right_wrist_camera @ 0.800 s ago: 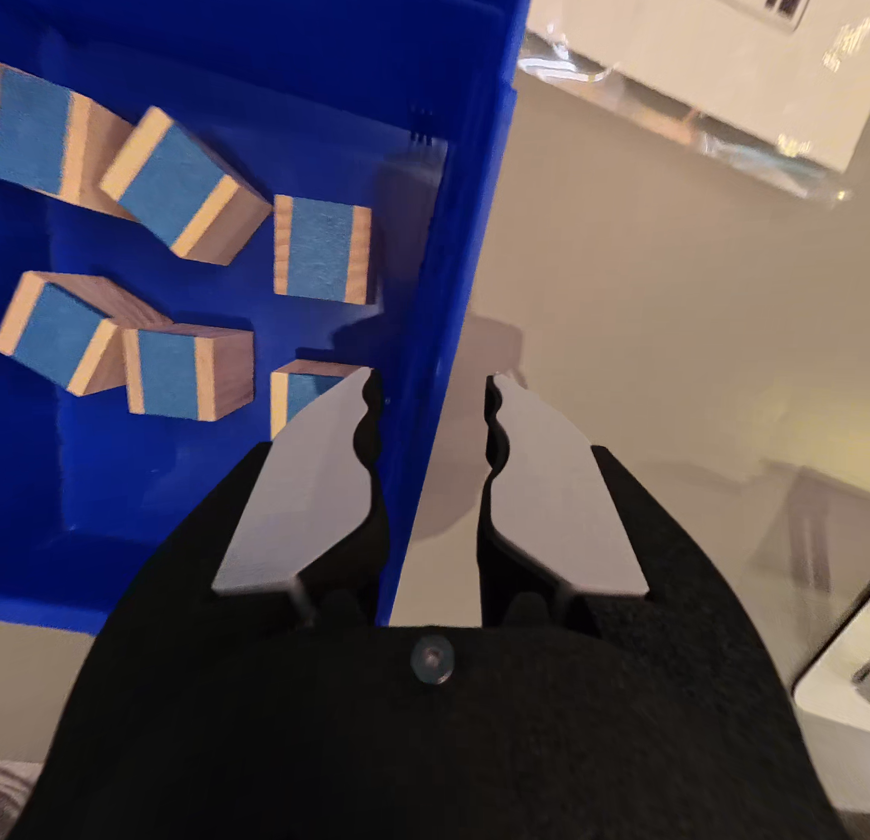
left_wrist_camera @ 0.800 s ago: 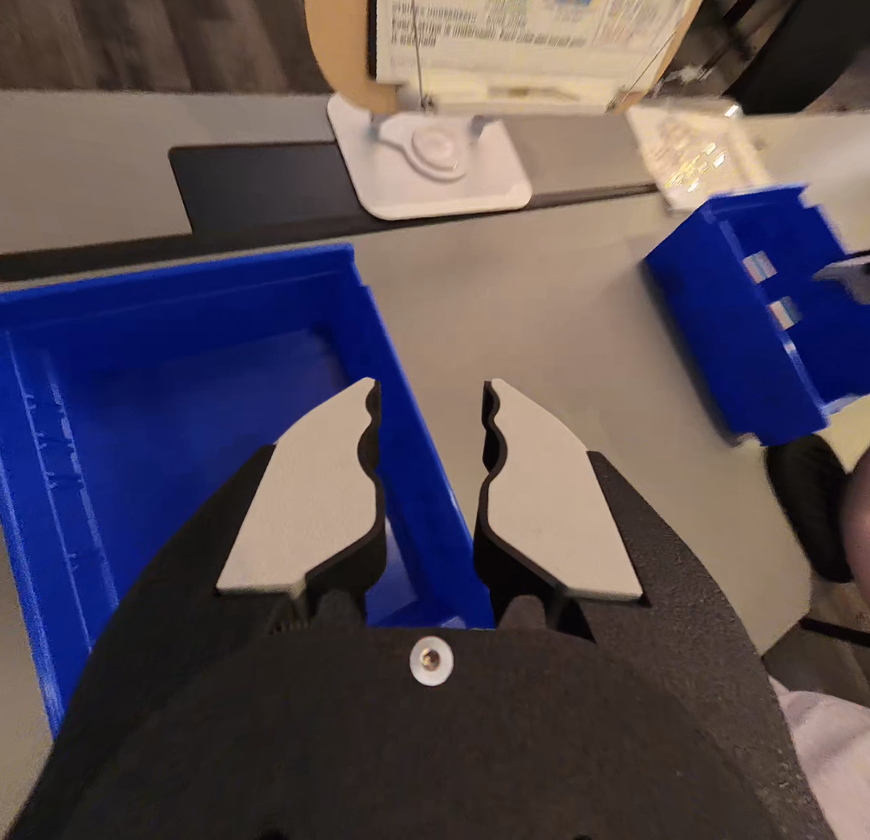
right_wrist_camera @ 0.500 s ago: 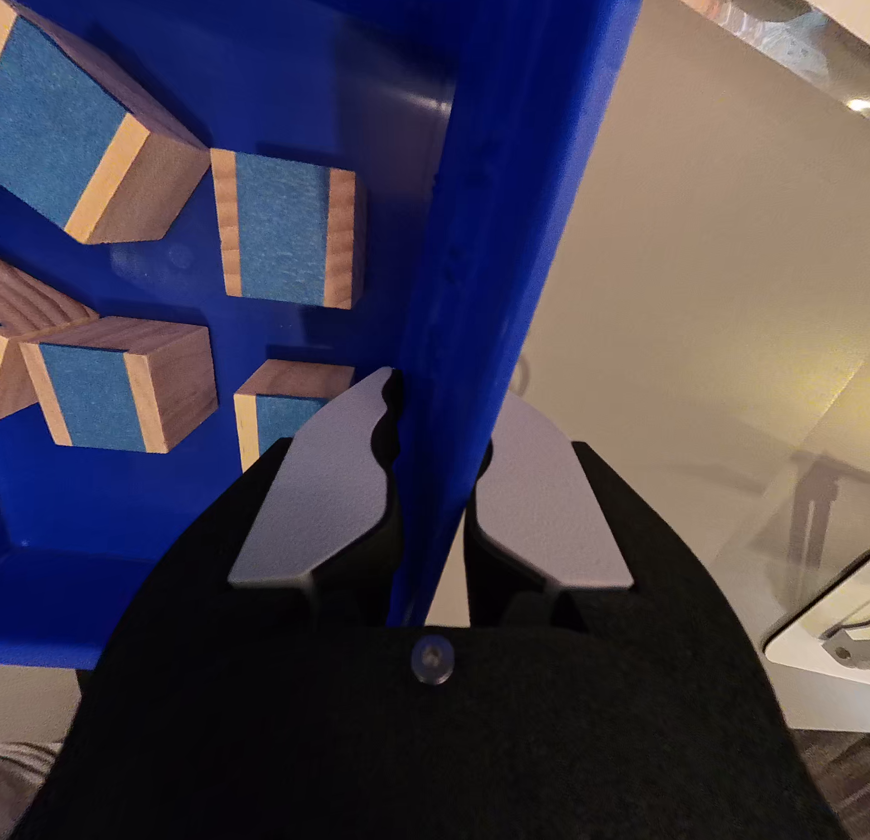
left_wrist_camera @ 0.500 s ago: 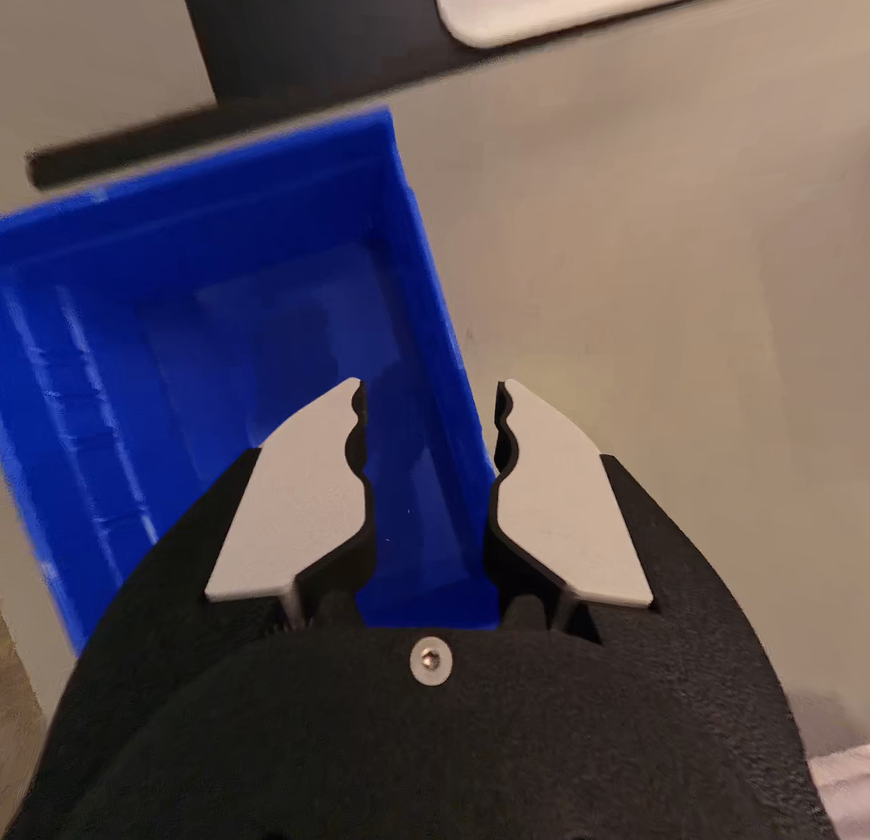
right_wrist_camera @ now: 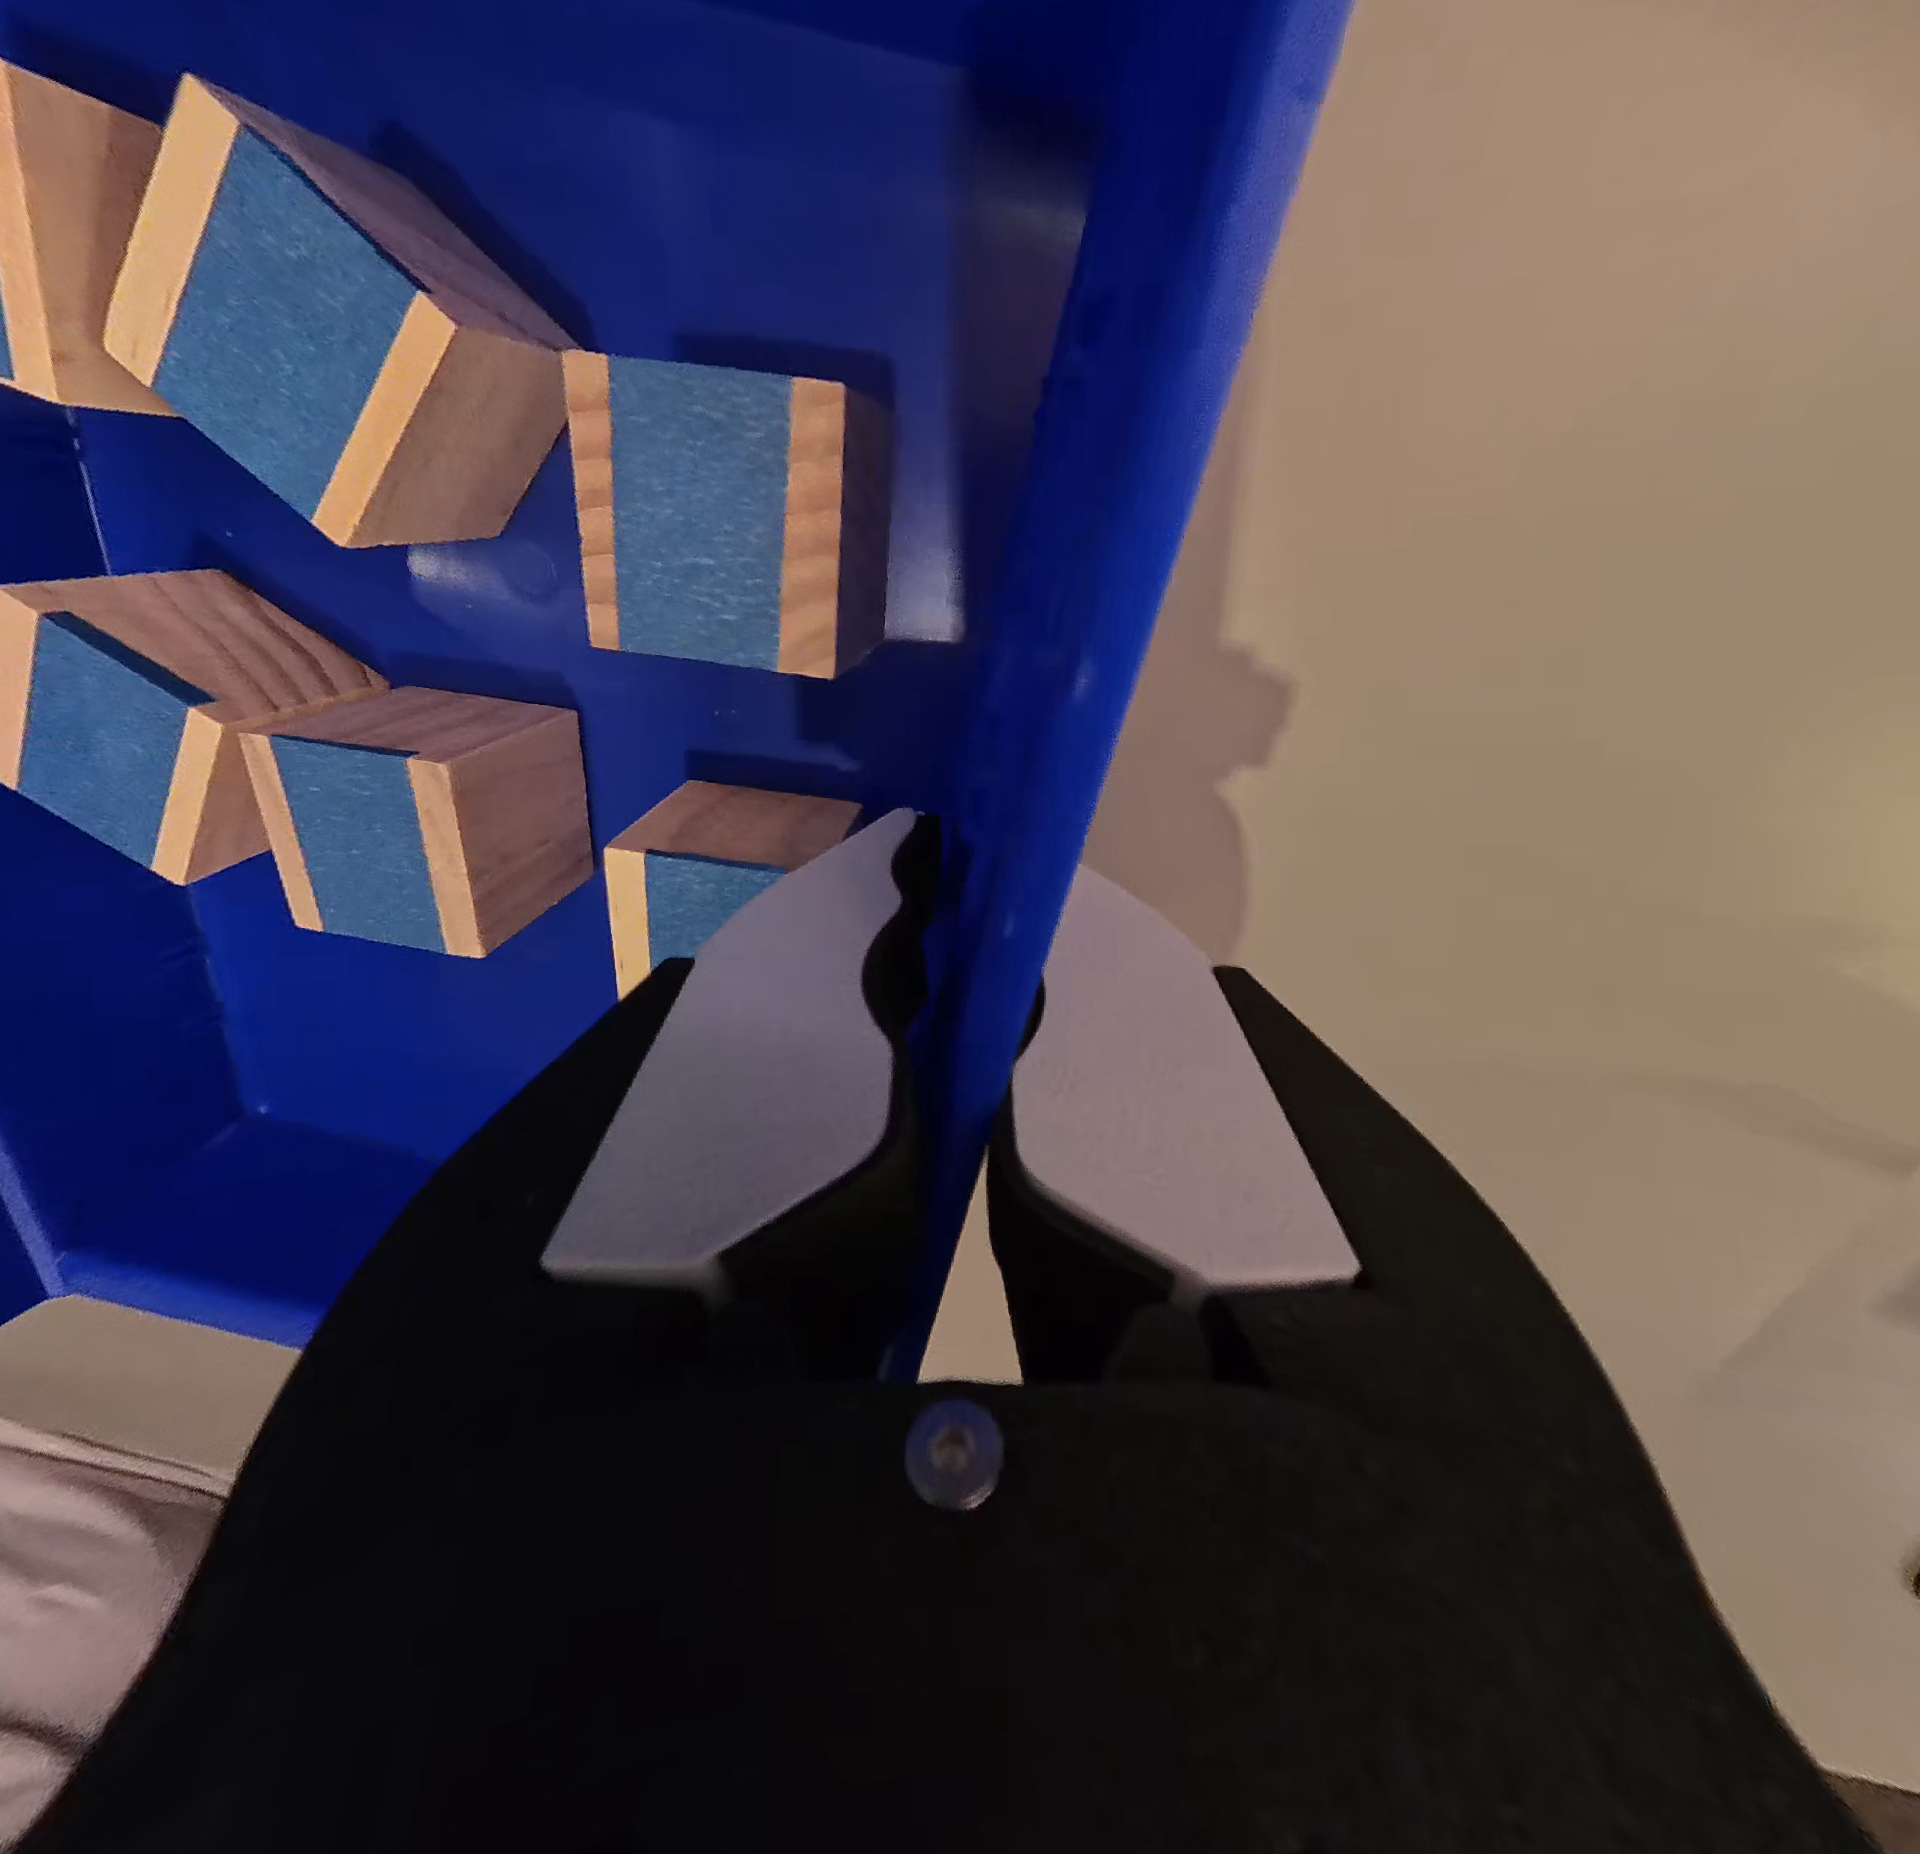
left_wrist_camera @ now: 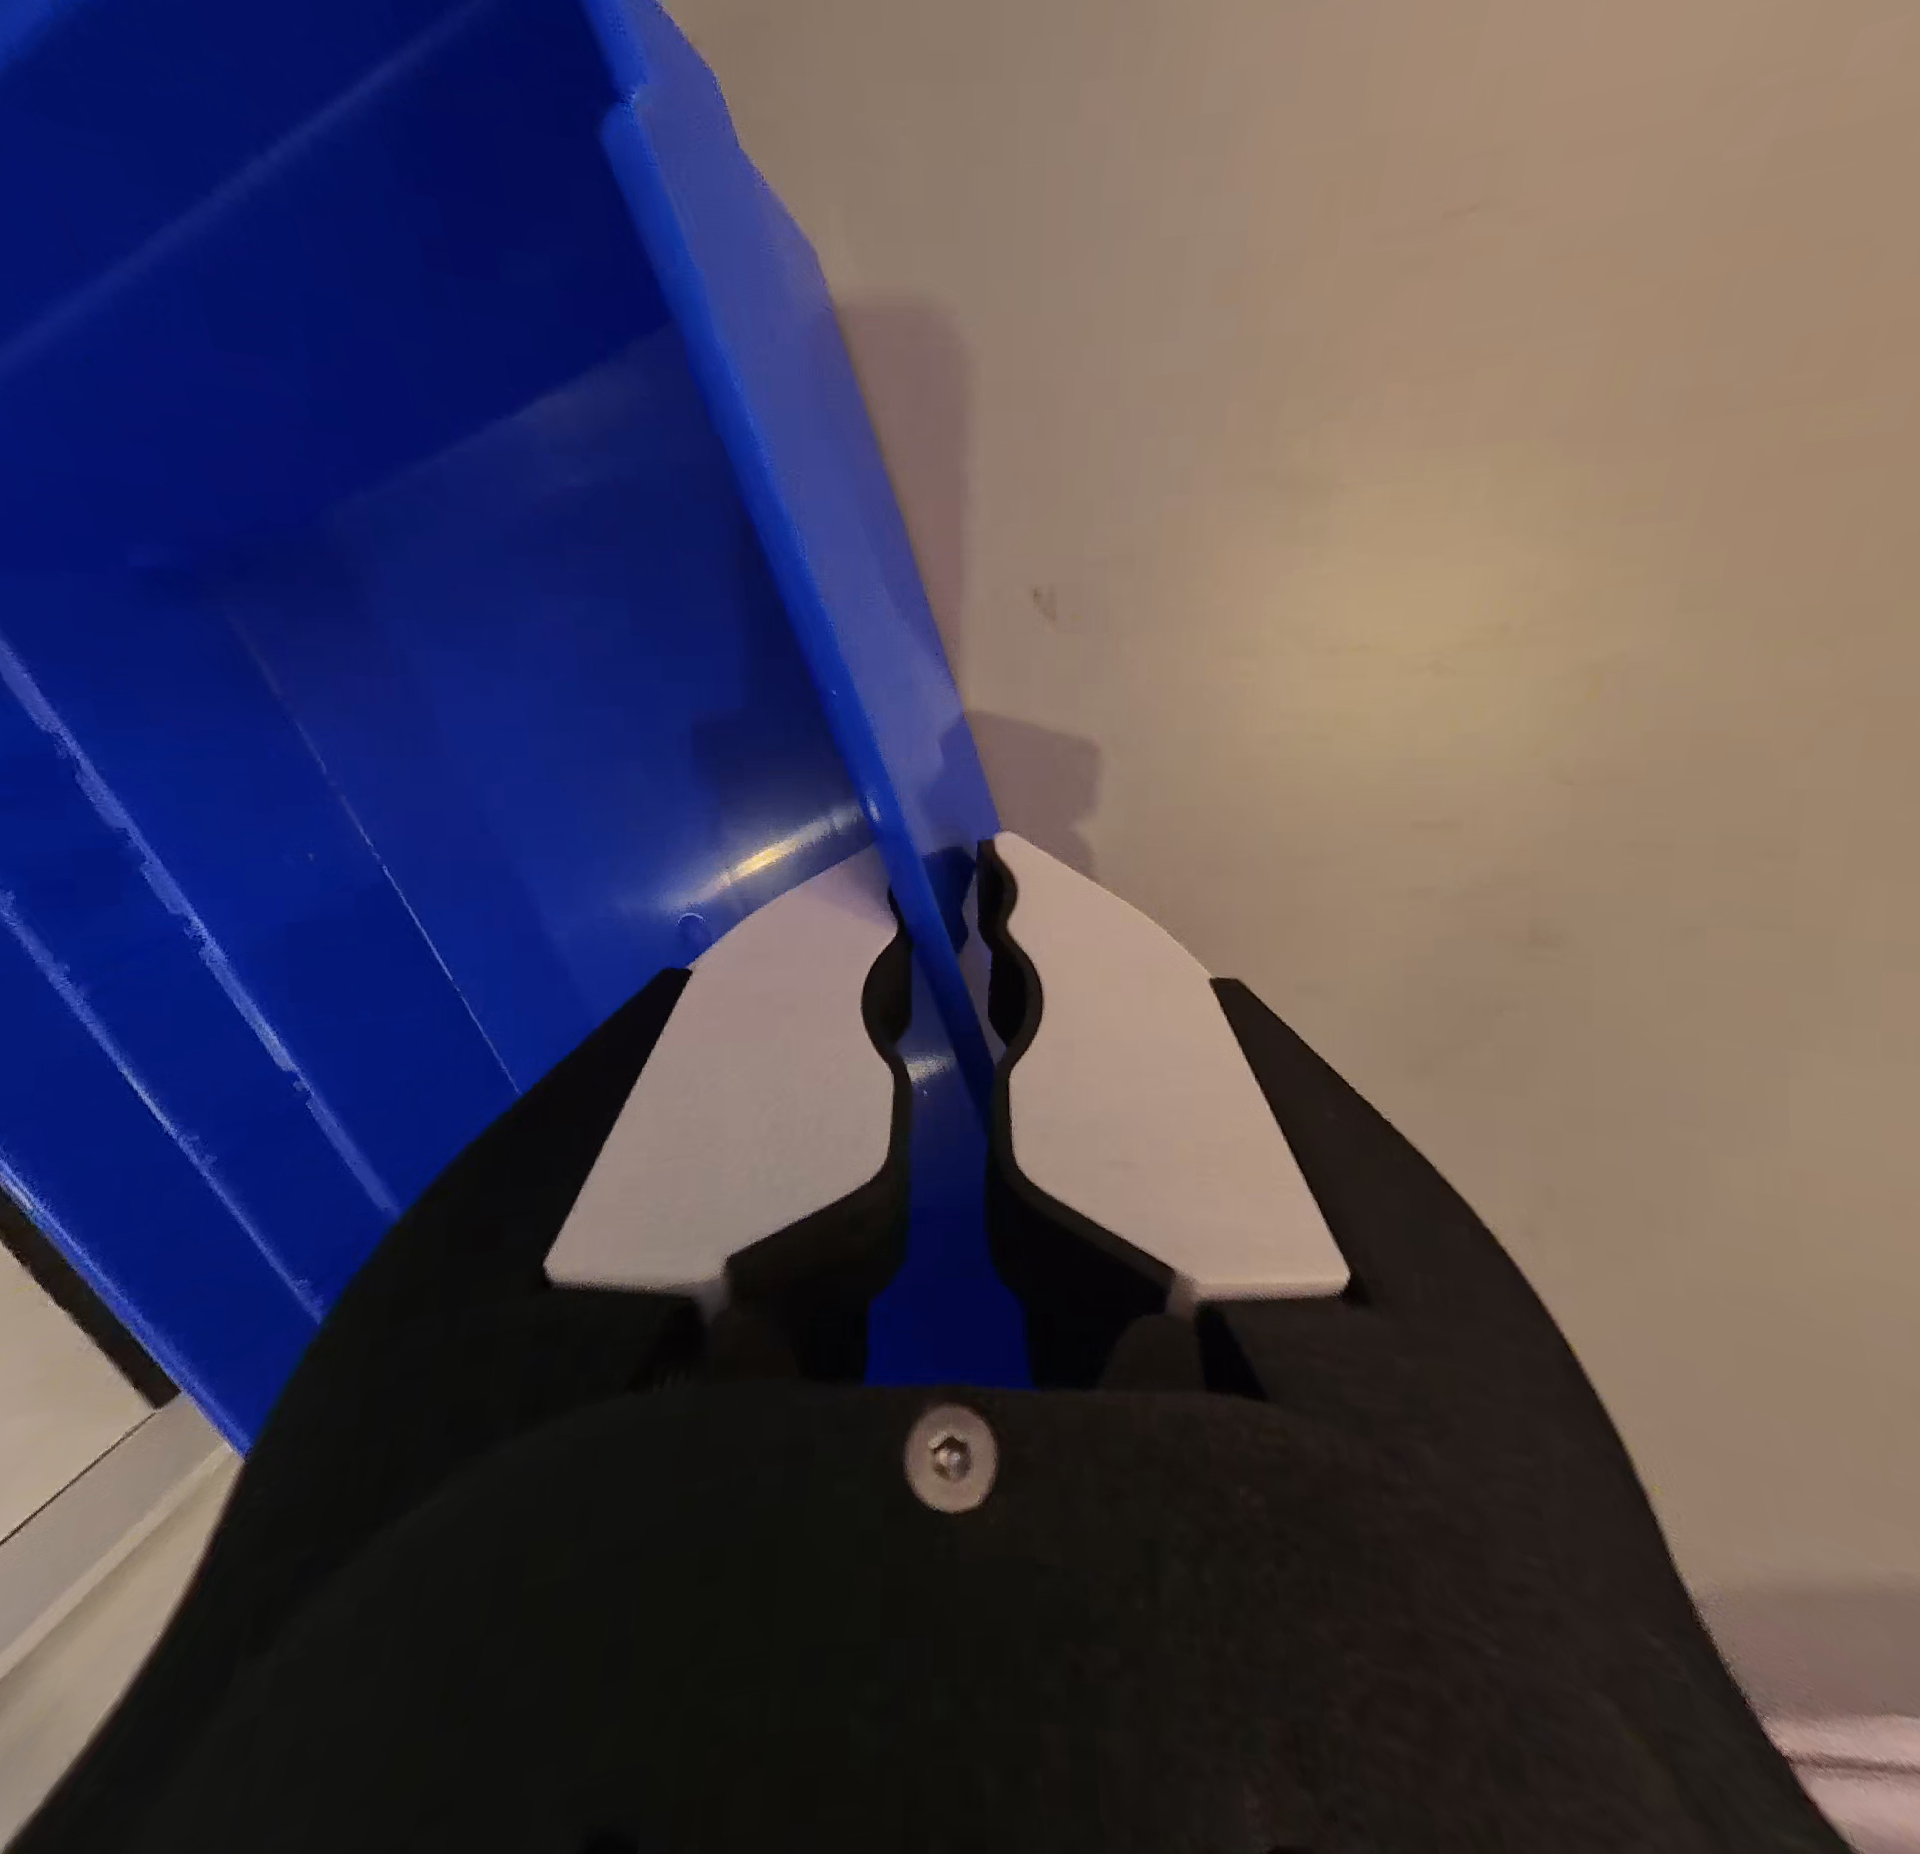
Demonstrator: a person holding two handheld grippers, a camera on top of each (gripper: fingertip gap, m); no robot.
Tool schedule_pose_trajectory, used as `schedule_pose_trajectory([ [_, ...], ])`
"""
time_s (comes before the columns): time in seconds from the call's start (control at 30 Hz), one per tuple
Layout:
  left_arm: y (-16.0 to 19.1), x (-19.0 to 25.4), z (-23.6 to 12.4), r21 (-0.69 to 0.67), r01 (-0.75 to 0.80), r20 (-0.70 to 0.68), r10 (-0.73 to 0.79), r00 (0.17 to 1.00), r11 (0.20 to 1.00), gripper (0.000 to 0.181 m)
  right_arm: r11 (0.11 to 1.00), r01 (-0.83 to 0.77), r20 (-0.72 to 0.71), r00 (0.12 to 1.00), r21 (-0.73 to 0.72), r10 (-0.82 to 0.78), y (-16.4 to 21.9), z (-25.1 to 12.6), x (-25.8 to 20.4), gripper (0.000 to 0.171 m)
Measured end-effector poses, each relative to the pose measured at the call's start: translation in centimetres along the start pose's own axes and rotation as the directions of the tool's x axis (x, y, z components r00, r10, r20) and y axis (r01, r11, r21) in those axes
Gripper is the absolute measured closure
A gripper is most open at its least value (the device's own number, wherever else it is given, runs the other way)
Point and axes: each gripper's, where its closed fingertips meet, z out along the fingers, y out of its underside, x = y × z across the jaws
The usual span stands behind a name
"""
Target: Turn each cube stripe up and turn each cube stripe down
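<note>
Grippers clamp the walls of two blue bins

Left gripper (left_wrist_camera: 940, 895), black with pale grey finger plates, is closed nearly all the way on the right-hand wall of an empty deep-blue plastic bin (left_wrist_camera: 727, 370), one finger inside and one outside. Right gripper (right_wrist_camera: 971, 895) pinches the right wall of a second blue plastic bin (right_wrist_camera: 1143, 350) the same way (its outer fingertip is hidden behind the wall). Inside that bin lie wooden cubes with a blue tape stripe (right_wrist_camera: 701, 516), six partly showing, all stripe up; one sits just beside the inner finger. Both bins stand on a plain beige tabletop (left_wrist_camera: 1455, 454). No legible writing shows.
</note>
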Motion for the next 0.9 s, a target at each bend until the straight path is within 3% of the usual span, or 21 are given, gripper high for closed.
schedule_pose_trajectory([
  [0.33,-1.9,8.4,-1.4,0.102,-0.188,-0.071,0.196,0.978,0.977,0.174,0.999,-0.027,0.030,0.999,-0.028,0.028,-1.4,0.7,-4.6,0.164],
  [0.6,-3.0,12.7,-2.0,0.176,-0.219,-0.145,0.246,0.958,0.960,0.172,0.995,0.086,0.045,0.995,-0.047,-0.084,-2.9,1.7,-11.3,0.164],
  [0.73,-3.8,15.7,-2.6,0.240,-0.176,-0.306,0.247,0.920,0.955,0.161,0.989,0.135,0.047,0.990,-0.053,-0.133,-3.1,1.9,-13.2,0.164],
  [0.83,-3.8,18.1,-3.7,0.249,-0.139,-0.499,0.250,0.830,0.958,0.145,0.985,0.165,0.054,0.985,-0.055,-0.162,-3.1,2.0,-13.8,0.164],
  [0.9,-3.8,18.6,-4.5,0.246,-0.098,-0.604,0.231,0.763,0.964,0.144,0.984,0.171,0.058,0.984,-0.056,-0.168,-3.1,2.0,-13.8,0.164],
])
